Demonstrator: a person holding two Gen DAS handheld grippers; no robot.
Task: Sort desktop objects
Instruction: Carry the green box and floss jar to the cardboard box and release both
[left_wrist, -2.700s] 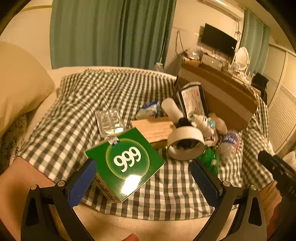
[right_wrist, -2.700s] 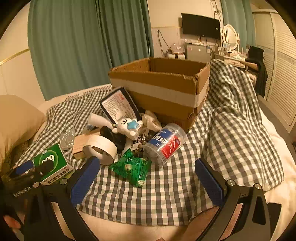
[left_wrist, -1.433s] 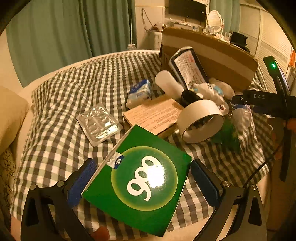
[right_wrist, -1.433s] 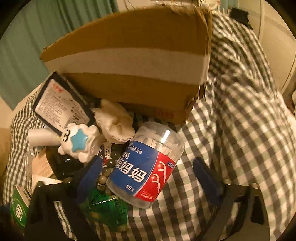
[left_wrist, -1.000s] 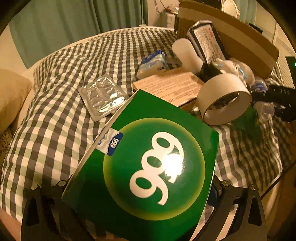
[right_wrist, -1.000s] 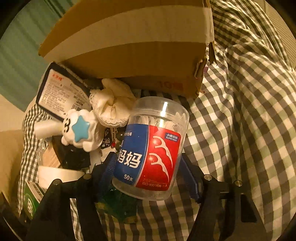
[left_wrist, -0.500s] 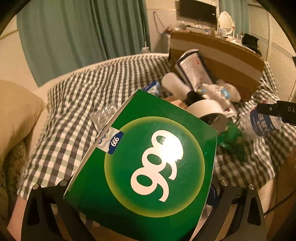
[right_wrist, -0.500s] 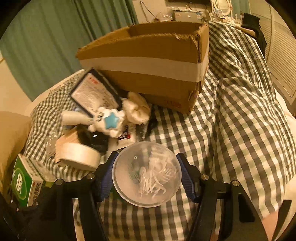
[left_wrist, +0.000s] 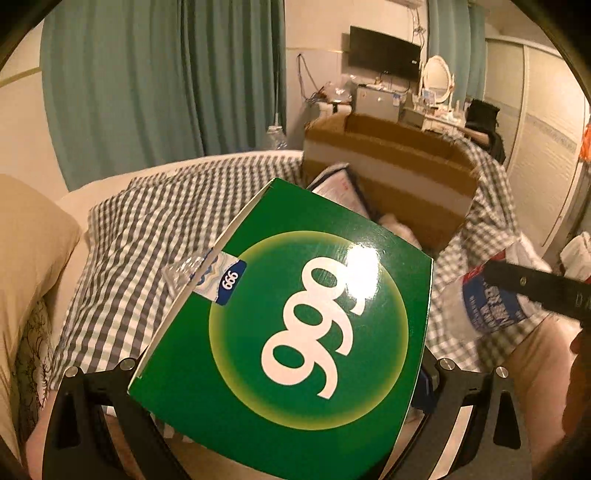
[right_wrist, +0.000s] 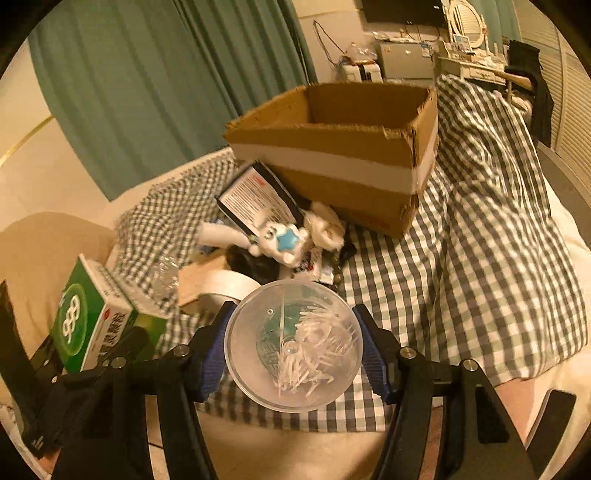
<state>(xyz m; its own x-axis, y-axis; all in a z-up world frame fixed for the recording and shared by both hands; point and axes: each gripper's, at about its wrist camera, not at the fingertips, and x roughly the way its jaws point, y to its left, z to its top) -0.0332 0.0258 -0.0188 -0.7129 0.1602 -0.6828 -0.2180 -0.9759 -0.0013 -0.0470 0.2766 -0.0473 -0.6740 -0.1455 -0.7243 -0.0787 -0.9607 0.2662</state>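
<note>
My left gripper (left_wrist: 280, 373) is shut on a green 999 box (left_wrist: 295, 332), lifted above the checked cloth and filling the left wrist view. The same box (right_wrist: 92, 321) shows at the left of the right wrist view. My right gripper (right_wrist: 293, 347) is shut on a clear floss-pick jar (right_wrist: 293, 343), end-on and raised above the pile. The jar (left_wrist: 491, 306) also shows at the right of the left wrist view. An open cardboard box (right_wrist: 340, 147) stands behind the pile.
On the checked cloth (right_wrist: 480, 240) lie a tape roll (right_wrist: 229, 286), a white star toy (right_wrist: 282, 242), a black-edged packet (right_wrist: 255, 203), a foil blister pack (right_wrist: 166, 277) and a flat brown box (right_wrist: 199, 277). A tan pillow (left_wrist: 26, 251) is at the left.
Both grippers closed on their objects and lifted them: the left one raised the green box off the cloth, the right one raised the jar and turned it end-on toward the cardboard box.
</note>
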